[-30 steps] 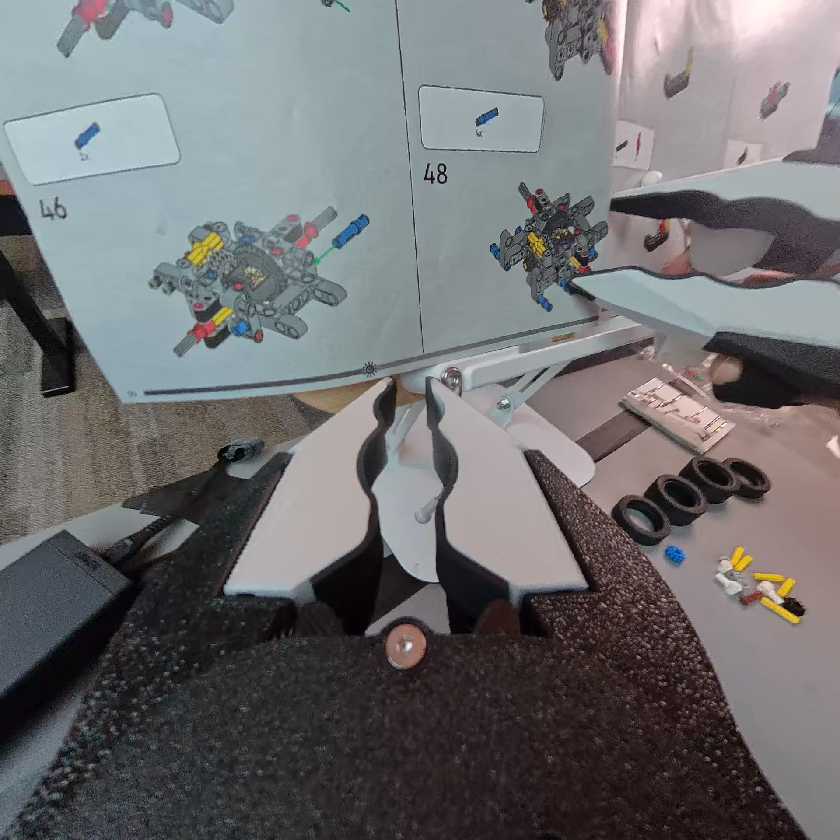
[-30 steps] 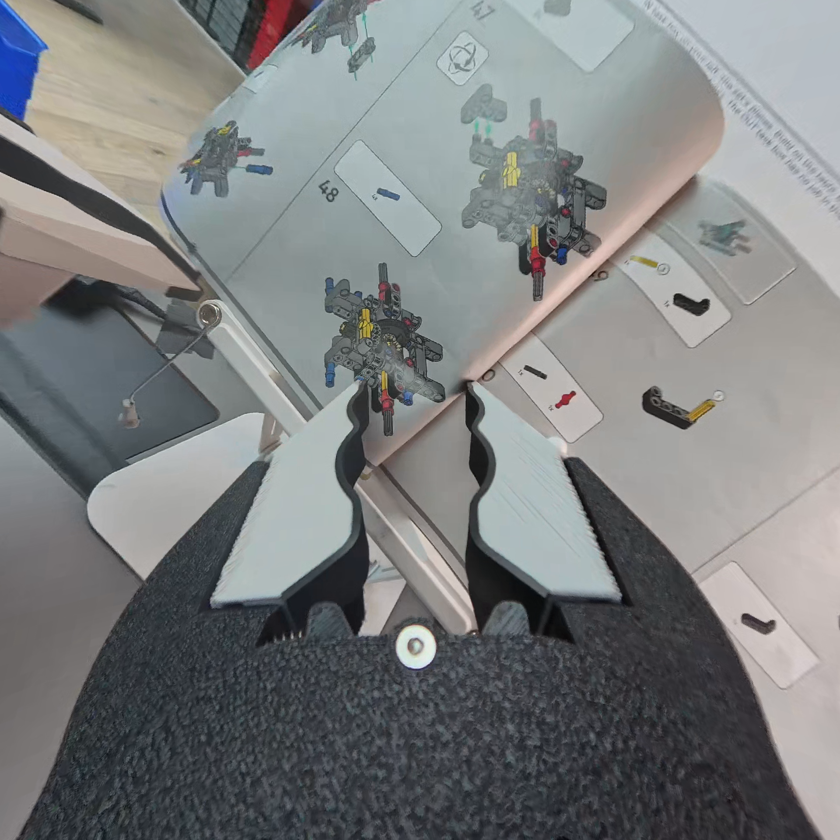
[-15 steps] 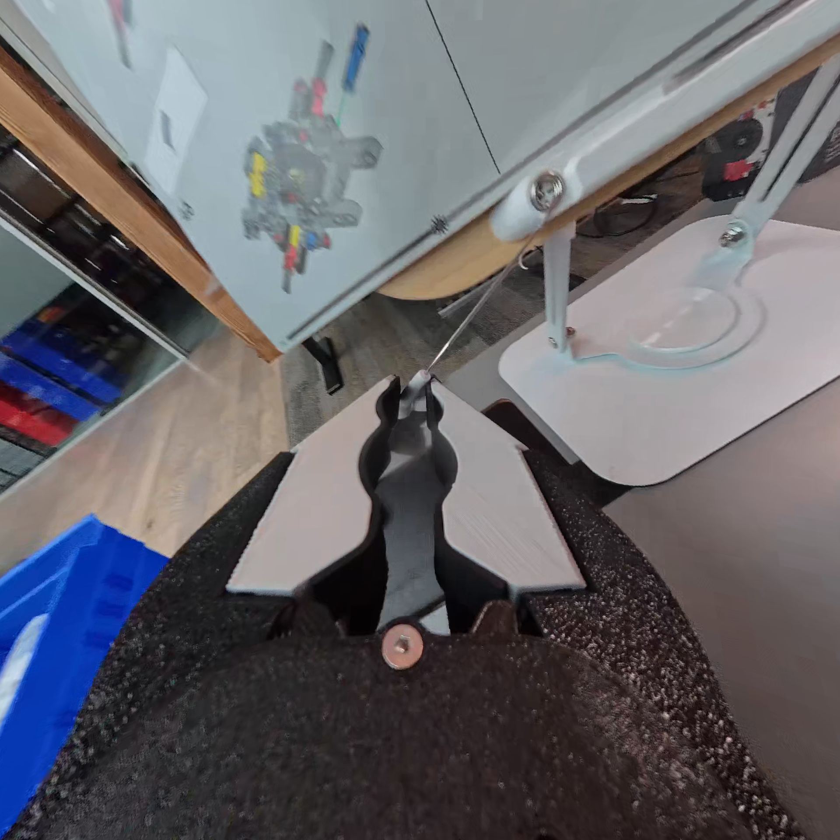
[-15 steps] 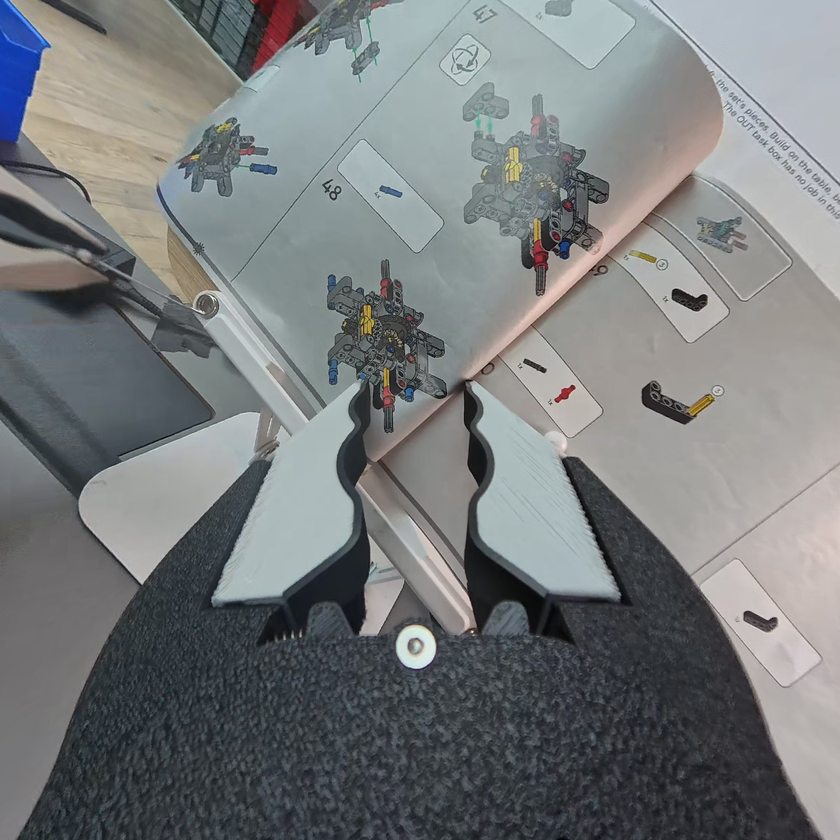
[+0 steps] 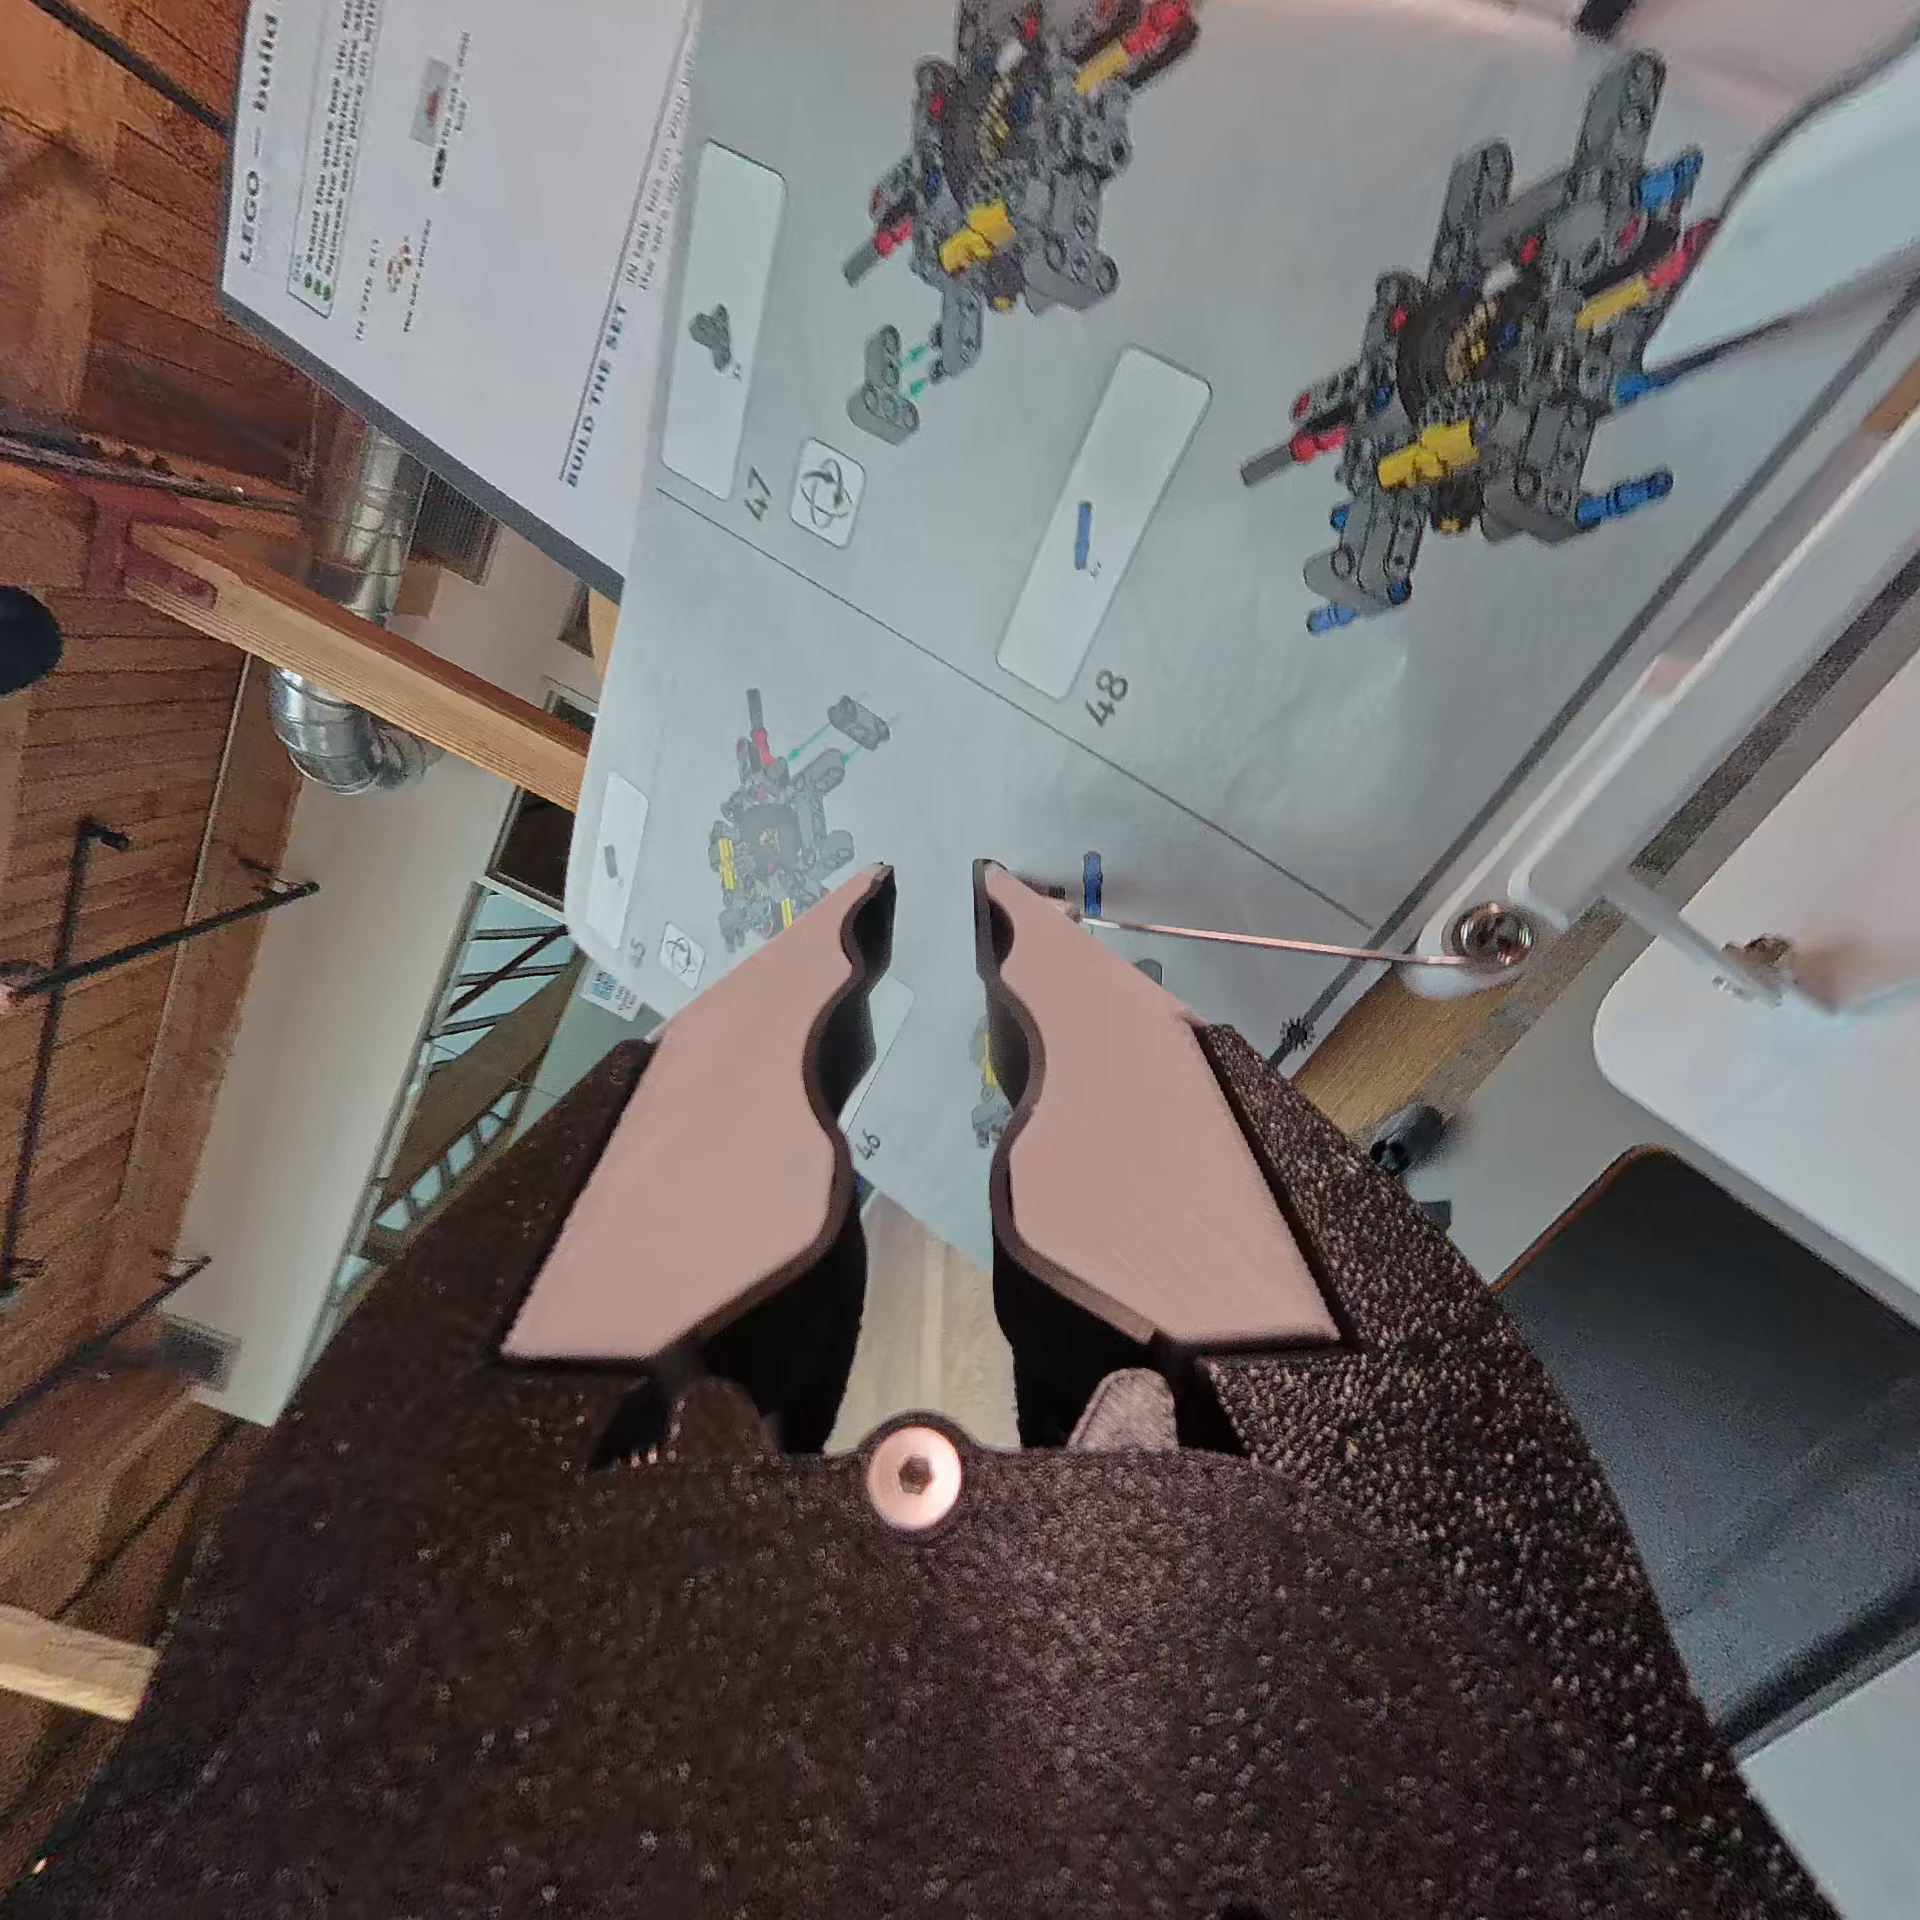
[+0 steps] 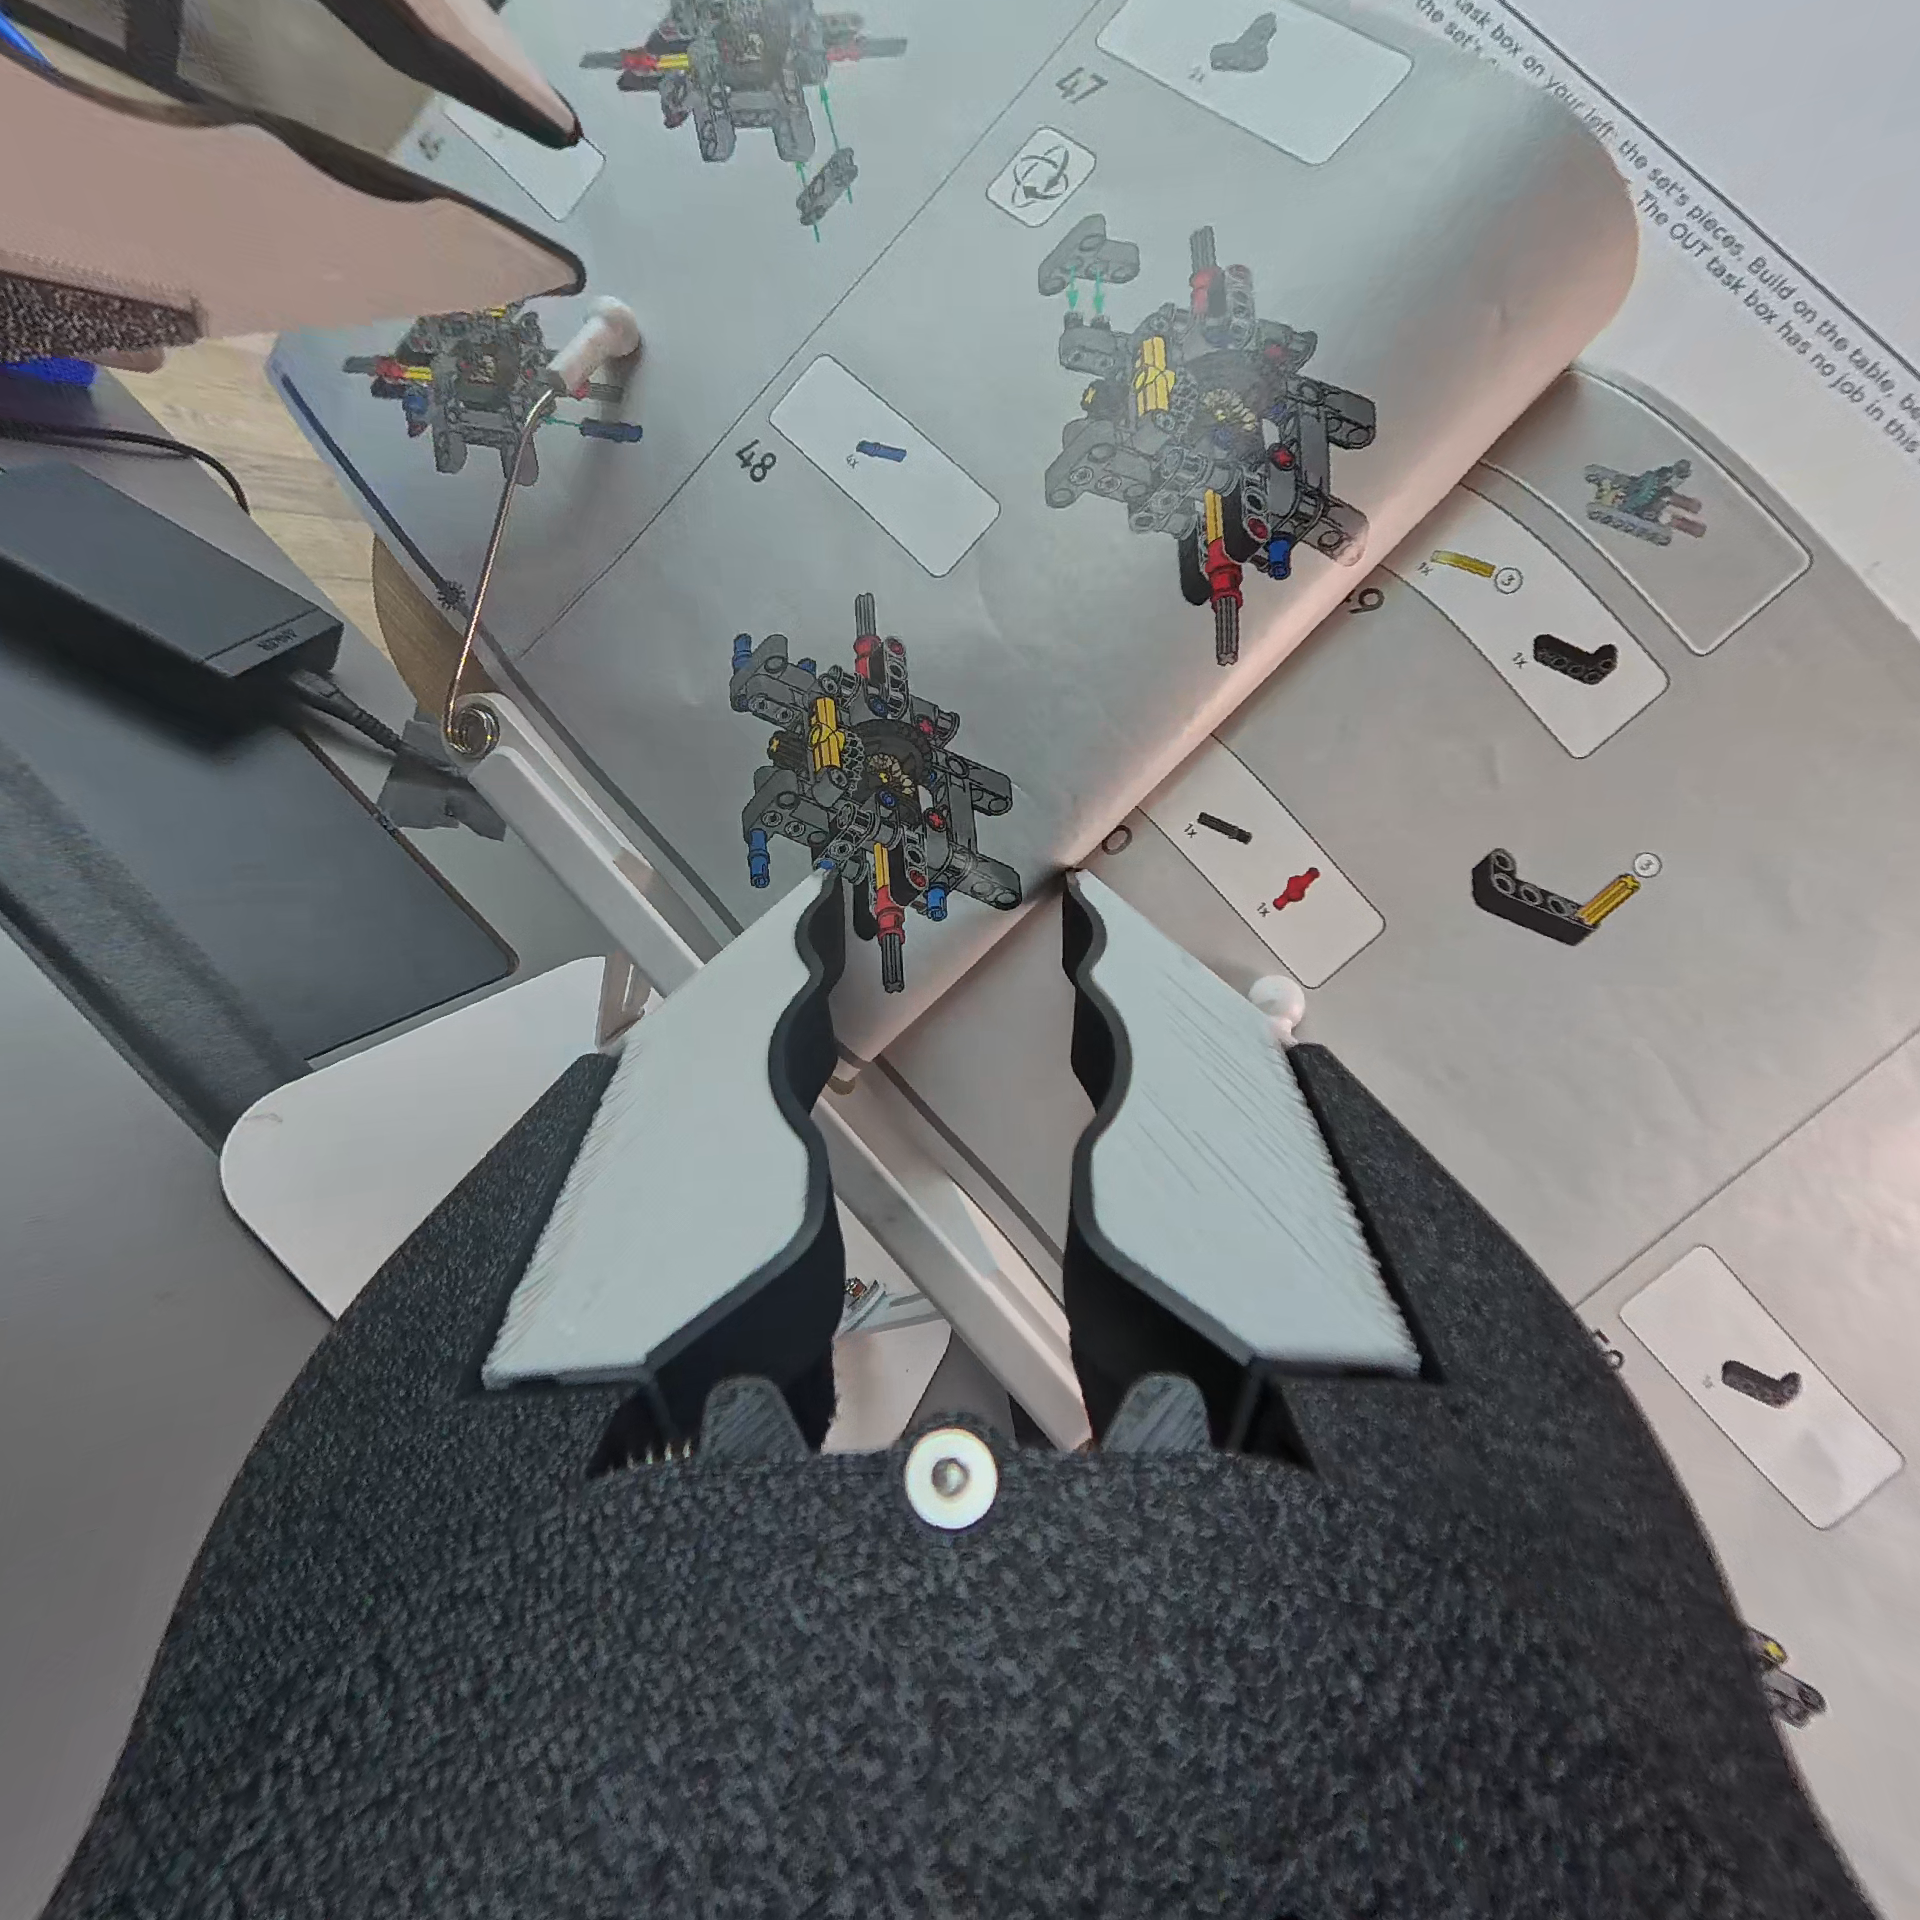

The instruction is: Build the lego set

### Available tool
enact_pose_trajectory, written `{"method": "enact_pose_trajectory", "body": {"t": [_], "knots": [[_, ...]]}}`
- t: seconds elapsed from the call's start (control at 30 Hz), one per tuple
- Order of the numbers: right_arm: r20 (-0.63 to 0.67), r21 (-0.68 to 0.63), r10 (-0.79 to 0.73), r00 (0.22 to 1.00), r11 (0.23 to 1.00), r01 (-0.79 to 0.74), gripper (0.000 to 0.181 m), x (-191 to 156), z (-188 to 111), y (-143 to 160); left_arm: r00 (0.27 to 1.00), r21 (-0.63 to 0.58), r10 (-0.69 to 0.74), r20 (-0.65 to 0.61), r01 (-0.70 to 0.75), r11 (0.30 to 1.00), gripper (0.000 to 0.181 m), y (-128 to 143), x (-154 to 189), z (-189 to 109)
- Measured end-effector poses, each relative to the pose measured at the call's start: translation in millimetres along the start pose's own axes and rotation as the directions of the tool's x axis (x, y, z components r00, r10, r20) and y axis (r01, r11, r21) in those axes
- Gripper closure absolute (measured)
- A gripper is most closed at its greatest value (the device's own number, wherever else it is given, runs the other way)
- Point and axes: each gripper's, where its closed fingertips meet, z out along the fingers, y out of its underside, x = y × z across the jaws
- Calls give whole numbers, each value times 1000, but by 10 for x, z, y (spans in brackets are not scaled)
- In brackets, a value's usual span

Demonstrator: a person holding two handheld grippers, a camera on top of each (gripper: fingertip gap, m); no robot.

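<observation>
Nearest in the right wrist view, the right gripper (image 6: 945, 878) stands released, its two pale grey fingers with black wavy inner edges spread apart and empty, their tips at the lower edge of the curled page of the grey printed lego instruction booklet (image 6: 935, 436). That page arches up from the white metal book stand (image 6: 561, 810), whose flat white base plate (image 6: 416, 1122) rests on the grey table (image 6: 94, 1299). A thin wire page-holder arm with a white plastic tip (image 6: 597, 332) rises from a pivot on the stand's ledge and lies against the left side of the page. Left of the stand, a black power brick with its cable (image 6: 166, 613) lies on the table. Farther up, the left gripper (image 6: 566, 197) reaches in from the top left corner, its tips just beside the wire arm's white tip. In the left wrist view, the left gripper (image 5: 933, 878) is also released, a narrow gap between its fingers, nothing held; the wire arm (image 5: 1247, 940) seems to touch the outside of one finger, though blur makes this uncertain. Behind the booklet (image 5: 1195, 727), a white printed sheet (image 5: 447, 208) stands upright, with wooden walls (image 5: 125, 312) beyond.
</observation>
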Motion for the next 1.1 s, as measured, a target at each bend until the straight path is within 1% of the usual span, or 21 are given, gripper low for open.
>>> {"method": "enact_pose_trajectory", "body": {"t": [0.03, 0.07, 0.13, 0.2, 0.23, 0.3, 0.37, 0.4, 0.47, 0.57, 0.67, 0.73, 0.8, 0.83, 0.87, 0.9, 0.97, 1.0, 1.03, 1.07, 1.1], "knots": [[0, 1, 0, 1000, 1000, 0, 140, 0, 0, -2, 998, 17, -60, -13, 60, 998, 164, -67, -14, 6], [-2, 4, -3, 1000, 1000, 3, 140, 0, 2, -2, 992, 26, -118, -47, 120, 992, 162, -126, 17, 24], [-4, 8, -6, 1000, 1000, 6, 140, 2, 2, 2, 975, -10, -200, -96, 200, 980, 154, -130, 106, 88], [4, 2, 7, 1000, 1000, -7, 140, 0, -13, -1, 940, 8, -324, -104, 327, 945, 159, -153, 75, 63], [6, 0, 12, 1000, 1000, -12, 140, 4, -29, -2, 900, 33, -420, -119, 426, 904, 157, -188, 31, 11], [28, 26, 34, 999, 999, -35, 139, 0, -90, -35, 787, 37, -592, -176, 606, 795, 154, -228, -15, -116], [61, 63, 89, 994, 994, -93, 136, -1, -222, -95, 660, 31, -702, -269, 734, 678, 150, -313, -7, -318], [81, 86, 120, 989, 988, -127, 135, -2, -321, -137, 609, 32, -727, -318, 773, 633, 147, -366, 3, -449], [142, 120, 180, 973, 973, -198, 133, -38, -580, -215, 551, 40, -736, -393, 810, 585, 144, -441, 28, -745], [241, 157, 256, 936, 942, -298, 130, -142, -1106, -321, 487, 3, -720, -495, 829, 559, 140, -498, 170, -1239], [347, 140, 288, 893, 925, -353, 127, -365, -1683, -331, 410, -64, -671, -618, 824, 563, 135, -581, 431, -1791], [442, 93, 288, 850, 927, -363, 129, -621, -2066, -261, 356, -114, -612, -706, 796, 594, 136, -653, 643, -2190], [558, 26, 265, 787, 942, -336, 144, -958, -2456, -120, 294, -164, -540, -789, 746, 646, 138, -710, 880, -2616], [596, -1, 259, 760, 947, -322, 159, -1106, -2634, -33, 257, -183, -496, -830, 713, 676, 141, -731, 1006, -2844], [625, -27, 261, 735, 949, -314, 171, -1251, -2793, 53, 210, -205, -452, -867, 677, 707, 143, -740, 1138, -3076], [665, -61, 265, 699, 951, -302, 177, -1426, -2952, 143, 155, -241, -428, -890, 638, 731, 143, -730, 1274, -3288], [752, -124, 231, 617, 969, -213, 179, -1823, -3256, 370, 30, -316, -400, -916, 561, 765, 142, -708, 1541, -3688], [764, -123, 188, 617, 981, -147, 179, -1969, -3335, 500, -23, -336, -380, -925, 519, 786, 142, -689, 1673, -3875], [779, -123, 146, 610, 989, -79, 179, -2106, -3401, 633, -46, -338, -361, -931, 478, 811, 141, -655, 1798, -4014], [807, -142, 127, 577, 990, -19, 178, -2247, -3478, 758, -51, -328, -343, -938, 451, 830, 141, -625, 1900, -4111], [828, -169, 128, 547, 985, 26, 177, -2360, -3530, 858, -74, -321, -321, -944, 429, 844, 141, -606, 1979, -4211]]}}
